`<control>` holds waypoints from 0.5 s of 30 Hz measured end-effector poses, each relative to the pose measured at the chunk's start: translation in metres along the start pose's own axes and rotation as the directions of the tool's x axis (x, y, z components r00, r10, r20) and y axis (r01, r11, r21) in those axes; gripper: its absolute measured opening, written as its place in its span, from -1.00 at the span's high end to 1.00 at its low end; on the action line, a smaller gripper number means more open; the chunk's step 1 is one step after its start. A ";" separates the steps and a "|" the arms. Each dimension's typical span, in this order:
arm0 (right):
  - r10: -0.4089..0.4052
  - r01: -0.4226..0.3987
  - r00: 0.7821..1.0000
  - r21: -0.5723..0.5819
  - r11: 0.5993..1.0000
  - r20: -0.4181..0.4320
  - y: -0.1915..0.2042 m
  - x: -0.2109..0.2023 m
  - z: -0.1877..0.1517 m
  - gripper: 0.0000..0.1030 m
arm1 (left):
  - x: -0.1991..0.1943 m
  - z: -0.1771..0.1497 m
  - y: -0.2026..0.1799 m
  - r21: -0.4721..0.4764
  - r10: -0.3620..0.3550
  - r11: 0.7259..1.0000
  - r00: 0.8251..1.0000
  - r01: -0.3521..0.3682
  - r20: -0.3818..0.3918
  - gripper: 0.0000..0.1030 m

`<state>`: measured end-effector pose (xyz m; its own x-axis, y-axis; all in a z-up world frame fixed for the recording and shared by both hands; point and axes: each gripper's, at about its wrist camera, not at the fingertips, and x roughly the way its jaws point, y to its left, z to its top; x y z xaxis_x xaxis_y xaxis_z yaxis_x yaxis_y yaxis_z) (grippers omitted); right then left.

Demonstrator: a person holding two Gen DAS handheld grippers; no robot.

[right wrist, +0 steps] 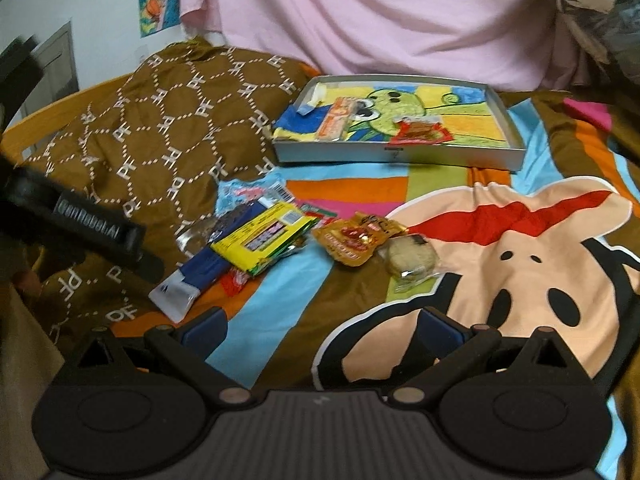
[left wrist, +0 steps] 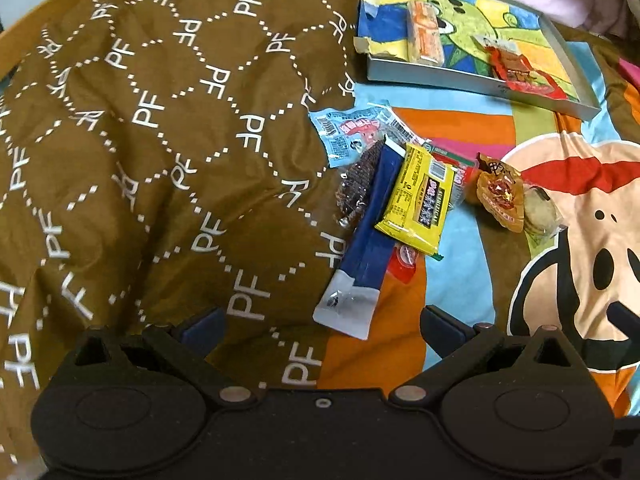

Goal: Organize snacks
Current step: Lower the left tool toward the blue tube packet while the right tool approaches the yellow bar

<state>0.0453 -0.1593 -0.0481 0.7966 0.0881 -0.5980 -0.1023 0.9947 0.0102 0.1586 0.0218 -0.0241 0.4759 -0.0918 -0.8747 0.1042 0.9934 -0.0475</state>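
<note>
A pile of snacks lies on the bedspread: a long blue packet (left wrist: 370, 216) (right wrist: 208, 264), a yellow packet (left wrist: 420, 196) (right wrist: 266, 236), a light blue packet (left wrist: 348, 130), an orange-brown packet (left wrist: 500, 194) (right wrist: 352, 240) and wrapped biscuits (left wrist: 540, 210) (right wrist: 408, 260). A shallow grey box tray (left wrist: 472, 86) (right wrist: 400, 156) at the back holds an orange packet (left wrist: 426, 36) (right wrist: 336, 122) and a red packet (left wrist: 520, 70) (right wrist: 420, 130). My left gripper (left wrist: 320, 324) is open and empty just short of the blue packet. My right gripper (right wrist: 320, 324) is open and empty, short of the biscuits.
A brown pillow with PF print (left wrist: 160, 140) (right wrist: 168, 120) lies left of the snacks. A pink sheet (right wrist: 380, 20) hangs behind the tray. The left gripper's body (right wrist: 80, 224) shows at the left edge of the right wrist view. The cartoon bedspread (right wrist: 520, 260) spreads to the right.
</note>
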 end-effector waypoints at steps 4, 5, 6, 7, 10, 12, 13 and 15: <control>0.017 -0.018 1.000 -0.031 0.999 -0.012 0.003 0.003 0.003 -1.00 | 0.011 0.016 0.002 0.045 0.014 0.999 1.000 -0.013 -0.014 -0.99; 0.025 -0.026 1.000 -0.040 0.999 -0.014 0.002 0.003 0.005 -1.00 | 0.015 0.019 0.002 0.058 0.017 0.998 1.000 -0.016 -0.020 -0.99; 0.032 -0.033 0.999 -0.048 0.998 -0.016 0.001 0.004 0.008 -1.00 | 0.019 0.022 0.002 0.070 0.022 0.997 0.999 -0.020 -0.028 -0.99; 0.037 -0.038 0.999 -0.053 0.998 -0.020 0.000 0.006 0.011 -1.00 | 0.025 0.025 0.001 0.083 0.027 0.996 0.999 -0.023 -0.044 -0.98; 0.062 -0.063 0.997 -0.018 0.998 -0.042 -0.011 0.014 0.024 -1.00 | 0.043 0.030 0.002 0.074 0.022 0.997 0.994 -0.014 -0.103 -0.98; 0.097 -0.093 0.993 0.048 0.994 -0.067 -0.023 0.023 0.032 -1.00 | 0.052 0.031 0.002 0.059 0.010 0.998 0.990 -0.001 -0.143 -0.98; 0.114 -0.107 0.990 0.088 0.990 -0.083 -0.029 0.029 0.036 -1.00 | 0.055 0.032 0.001 0.062 0.007 0.998 0.988 0.002 -0.152 -0.98; 0.158 -0.138 0.981 0.164 0.977 -0.116 -0.040 0.041 0.044 -1.00 | 0.055 0.031 -0.002 0.078 0.025 0.997 0.990 -0.014 -0.139 -0.98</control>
<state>0.1080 -0.1931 -0.0377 0.6958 0.2378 -0.6777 -0.1123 0.9680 0.2244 0.2111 0.0122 -0.0573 0.3527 -0.0565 -0.9340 0.1649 0.9863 0.0026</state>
